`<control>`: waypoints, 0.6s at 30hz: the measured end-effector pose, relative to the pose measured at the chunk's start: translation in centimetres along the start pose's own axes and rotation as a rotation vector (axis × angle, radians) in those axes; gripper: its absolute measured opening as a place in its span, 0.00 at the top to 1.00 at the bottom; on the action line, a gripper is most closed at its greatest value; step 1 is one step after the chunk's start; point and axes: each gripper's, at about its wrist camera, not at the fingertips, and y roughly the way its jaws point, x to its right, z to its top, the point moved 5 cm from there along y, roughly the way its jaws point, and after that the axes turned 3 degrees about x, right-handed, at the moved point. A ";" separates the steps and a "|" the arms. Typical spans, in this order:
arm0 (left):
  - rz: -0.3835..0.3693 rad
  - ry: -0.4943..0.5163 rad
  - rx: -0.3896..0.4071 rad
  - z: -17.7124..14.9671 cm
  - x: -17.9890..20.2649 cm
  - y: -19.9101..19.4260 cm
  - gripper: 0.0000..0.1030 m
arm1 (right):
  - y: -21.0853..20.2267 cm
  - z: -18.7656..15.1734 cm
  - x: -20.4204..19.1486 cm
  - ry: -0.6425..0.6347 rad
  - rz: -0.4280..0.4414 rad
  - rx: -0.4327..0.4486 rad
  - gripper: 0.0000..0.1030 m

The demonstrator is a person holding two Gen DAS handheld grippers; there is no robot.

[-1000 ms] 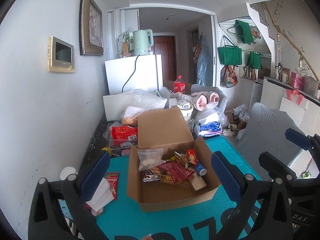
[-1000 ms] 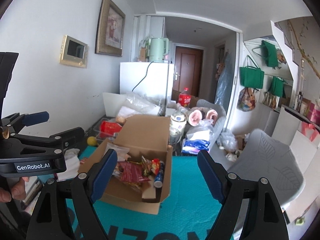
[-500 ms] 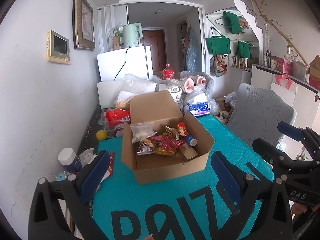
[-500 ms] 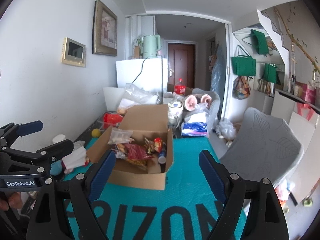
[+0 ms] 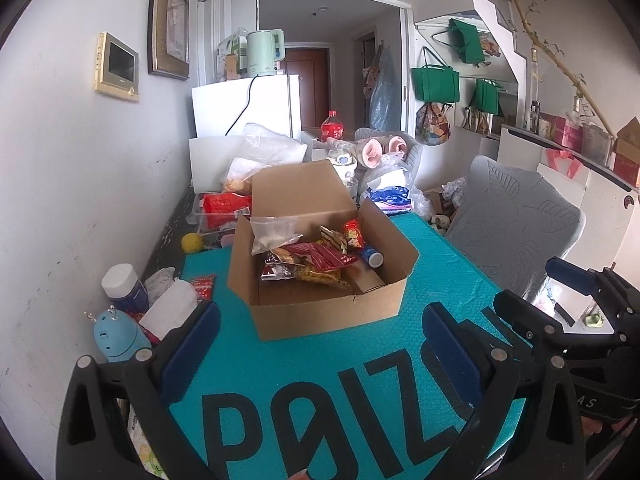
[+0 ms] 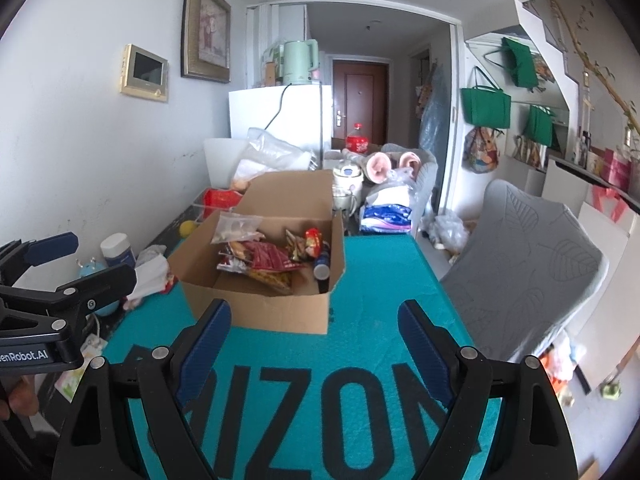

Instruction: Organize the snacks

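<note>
An open cardboard box (image 5: 328, 312) (image 6: 264, 312) stands on a teal bubble-wrap mat (image 5: 360, 380) (image 6: 380, 288). Inside lie several snack packets: a red one (image 5: 316, 254) (image 6: 266, 258), a clear bag (image 5: 274, 232) (image 6: 236, 226) and a small blue-capped bottle (image 5: 372, 256) (image 6: 322, 268). My left gripper (image 5: 318, 344) hangs open just short of the box with nothing between its fingers. My right gripper (image 6: 316, 340) is open too, near the box's front wall. Each gripper shows at the edge of the other's view.
Left of the box lie a white-capped jar (image 5: 122, 286), crumpled tissue (image 5: 168, 308), a blue gadget (image 5: 116, 336) and a yellow ball (image 5: 192, 243). Behind it are bags and a clear bin of red packets (image 5: 224, 208). A grey chair (image 6: 520, 264) stands at the right.
Both grippers have sunk and tilted down toward the mat. The box now sits higher in both views and the mat's black lettering has come into sight. Both pairs of fingers stay apart.
</note>
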 end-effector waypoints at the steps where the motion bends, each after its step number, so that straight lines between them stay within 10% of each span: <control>1: -0.002 -0.003 -0.001 -0.1 0.0 0.0 0.00 | 0.0 0.0 0.0 0.001 0.000 0.000 0.16; 18: 0.015 -0.029 -0.007 -0.5 -0.1 -0.3 0.00 | -0.2 -0.1 -0.4 -0.017 0.020 0.005 0.16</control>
